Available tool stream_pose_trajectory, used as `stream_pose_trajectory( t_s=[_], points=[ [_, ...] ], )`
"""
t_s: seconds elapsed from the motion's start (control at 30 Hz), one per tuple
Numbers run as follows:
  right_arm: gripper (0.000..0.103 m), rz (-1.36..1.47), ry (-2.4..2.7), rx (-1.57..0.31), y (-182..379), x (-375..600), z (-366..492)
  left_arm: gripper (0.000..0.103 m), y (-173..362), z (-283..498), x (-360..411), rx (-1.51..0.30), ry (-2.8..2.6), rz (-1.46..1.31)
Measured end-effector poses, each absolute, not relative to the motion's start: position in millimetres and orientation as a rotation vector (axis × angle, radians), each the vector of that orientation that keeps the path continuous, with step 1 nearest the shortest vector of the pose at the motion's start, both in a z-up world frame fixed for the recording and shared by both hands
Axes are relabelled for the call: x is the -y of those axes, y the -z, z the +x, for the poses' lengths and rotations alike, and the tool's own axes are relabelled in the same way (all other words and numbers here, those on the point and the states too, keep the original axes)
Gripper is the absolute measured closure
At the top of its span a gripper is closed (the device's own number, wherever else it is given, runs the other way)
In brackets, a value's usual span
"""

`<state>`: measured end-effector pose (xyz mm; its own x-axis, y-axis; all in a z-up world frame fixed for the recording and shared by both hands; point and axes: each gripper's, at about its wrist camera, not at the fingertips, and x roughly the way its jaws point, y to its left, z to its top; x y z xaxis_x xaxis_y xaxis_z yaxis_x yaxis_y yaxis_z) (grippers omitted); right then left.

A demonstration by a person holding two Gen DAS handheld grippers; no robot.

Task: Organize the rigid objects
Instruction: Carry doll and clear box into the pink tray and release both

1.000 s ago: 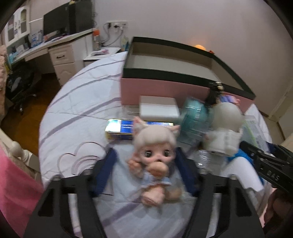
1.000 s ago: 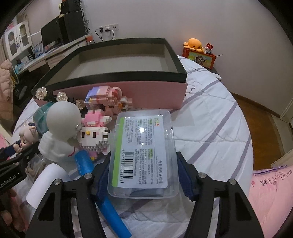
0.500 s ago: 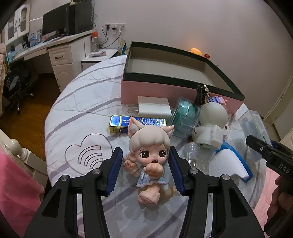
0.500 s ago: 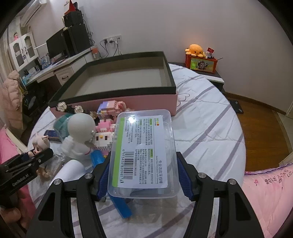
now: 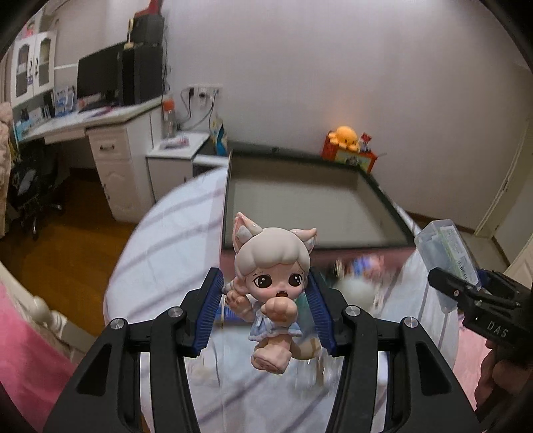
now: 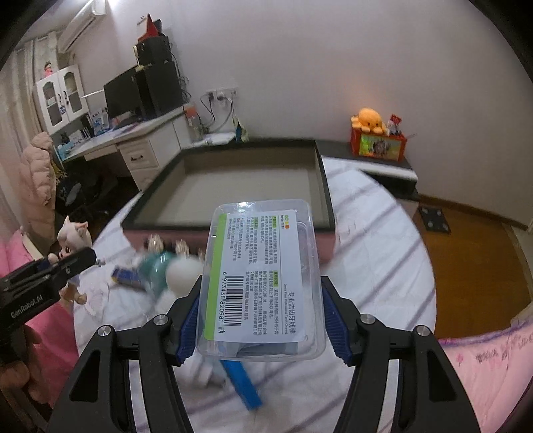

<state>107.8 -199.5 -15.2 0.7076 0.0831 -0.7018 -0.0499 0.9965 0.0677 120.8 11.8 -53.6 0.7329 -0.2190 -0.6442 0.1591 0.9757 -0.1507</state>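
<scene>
Left tool: clamped on cat-eared doll figurine. Right tool: clamped on clear labelled plastic case. Step: carrying; you next need both over the pink open box, then release.

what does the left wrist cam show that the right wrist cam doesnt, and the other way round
Only the left wrist view shows the cat-eared doll figurine from the front, between the left gripper pads.

Only the right wrist view shows the barcode label of the clear plastic box clamped in the right gripper, a blue stick under it, and the white air conditioner on the wall.

Both show the open pink box with a dark rim, the orange octopus plush, the white desk and the striped bedsheet.
</scene>
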Motion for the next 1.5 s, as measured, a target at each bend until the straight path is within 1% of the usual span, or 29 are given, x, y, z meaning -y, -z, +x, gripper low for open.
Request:
stream_pose_trajectory(
  t_s=[0.17, 0.37, 0.67, 0.9, 1.0, 1.03, 1.07, 1.1, 1.13, 1.17, 1.23, 1.3, 1.33, 1.37, 1.43, 1.5],
  points=[
    [0.038, 0.034, -0.087, -0.751, -3, 200, 144, 0.052, 35, 160, -7, -0.686, 0.212, -0.095],
    [0.038, 0.052, -0.096, -0.758, -5, 199, 194, 0.052, 34, 205, 7, -0.689, 0.210, -0.080],
    [0.038, 0.075, -0.106, -0.839, 25, 195, 258, 0.051, 66, 272, 30, -0.765, 0.214, -0.066],
    [0.038, 0.063, -0.094, -0.916, 50, 196, 288, 0.050, 98, 304, 45, -0.866, 0.225, -0.049],
    [0.038, 0.061, -0.097, -0.940, 59, 196, 291, 0.046, 108, 308, 45, -0.885, 0.213, -0.055],
    [0.038, 0.058, -0.096, -0.949, 61, 196, 293, 0.040, 107, 307, 45, -0.878, 0.207, -0.047],
    [0.038, 0.056, -0.095, -0.955, 62, 196, 293, 0.034, 106, 306, 45, -0.867, 0.199, -0.037],
    [0.038, 0.055, -0.095, -0.960, 64, 196, 293, 0.018, 104, 305, 45, -0.854, 0.187, -0.028],
    [0.038, 0.052, -0.096, -0.966, 65, 196, 294, 0.008, 101, 302, 44, -0.832, 0.183, -0.023],
    [0.038, 0.046, -0.101, -0.973, 66, 196, 294, 0.005, 97, 298, 44, -0.807, 0.172, -0.012],
    [0.032, 0.061, -0.116, -0.982, 66, 196, 294, 0.001, 87, 290, 42, -0.764, 0.150, 0.011],
    [0.026, 0.081, -0.131, -0.976, 65, 196, 292, 0.000, 78, 282, 36, -0.733, 0.126, 0.026],
    [0.021, 0.089, -0.137, -0.969, 63, 195, 290, 0.000, 73, 279, 33, -0.721, 0.123, 0.026],
    [0.010, 0.075, -0.119, -0.959, 60, 192, 287, 0.000, 68, 274, 29, -0.709, 0.124, 0.022],
    [0.000, 0.051, -0.088, -0.927, 52, 189, 280, 0.000, 59, 264, 22, -0.687, 0.121, 0.011],
    [0.000, 0.077, -0.105, -0.894, 42, 188, 270, 0.000, 48, 248, 13, -0.654, 0.120, -0.003]
  ],
)
